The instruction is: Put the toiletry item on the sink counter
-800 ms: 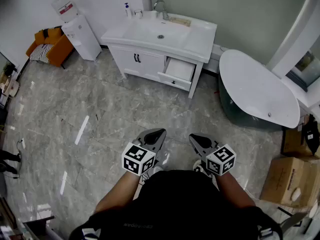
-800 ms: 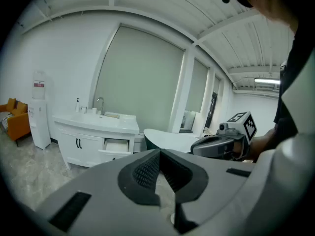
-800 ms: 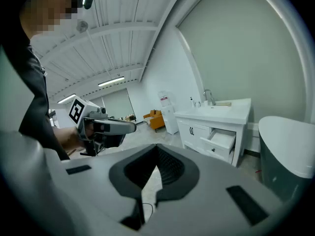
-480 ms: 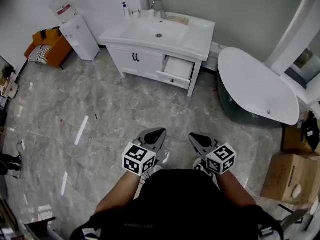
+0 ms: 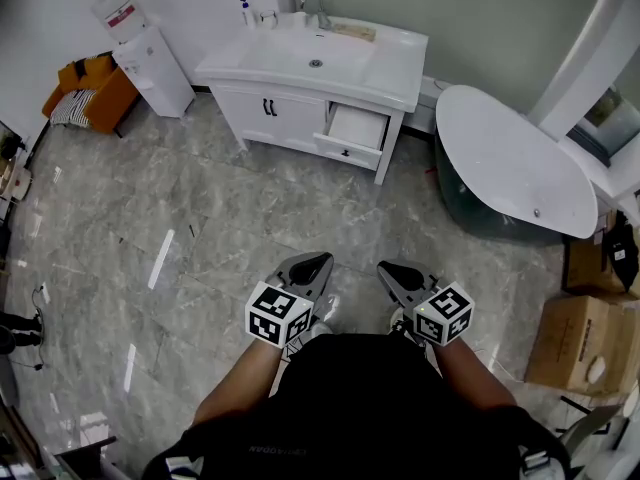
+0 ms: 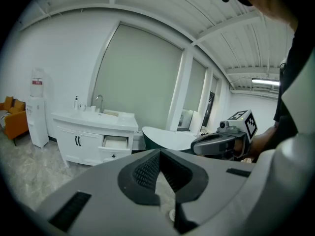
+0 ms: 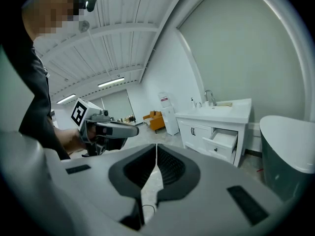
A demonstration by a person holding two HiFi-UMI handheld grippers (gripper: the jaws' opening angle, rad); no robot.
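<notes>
A white sink vanity [image 5: 400, 73] stands across the room at the top of the head view. A small pump bottle [image 5: 245, 11] and a faucet [image 5: 312, 6] are at the back of its counter, with a flat tan item [image 5: 355, 31] beside them. One drawer [image 5: 358, 128] is pulled out; I cannot tell what is inside. My left gripper [image 5: 310, 266] and right gripper [image 5: 392, 273] are held side by side close to my body, far from the vanity. In the left gripper view the left gripper [image 6: 158, 152] is shut and empty. The right gripper [image 7: 156, 146] is shut and empty too.
A white bathtub [image 5: 510, 168] stands right of the vanity. A water dispenser [image 5: 150, 63] and an orange chair [image 5: 85, 93] are to its left. Cardboard boxes [image 5: 580, 343] sit at the right edge. Grey marble floor [image 5: 230, 218] lies between me and the vanity.
The vanity and tub sit slightly higher in the head view than before. Both grippers have kept their place in front of my body, still shut.
</notes>
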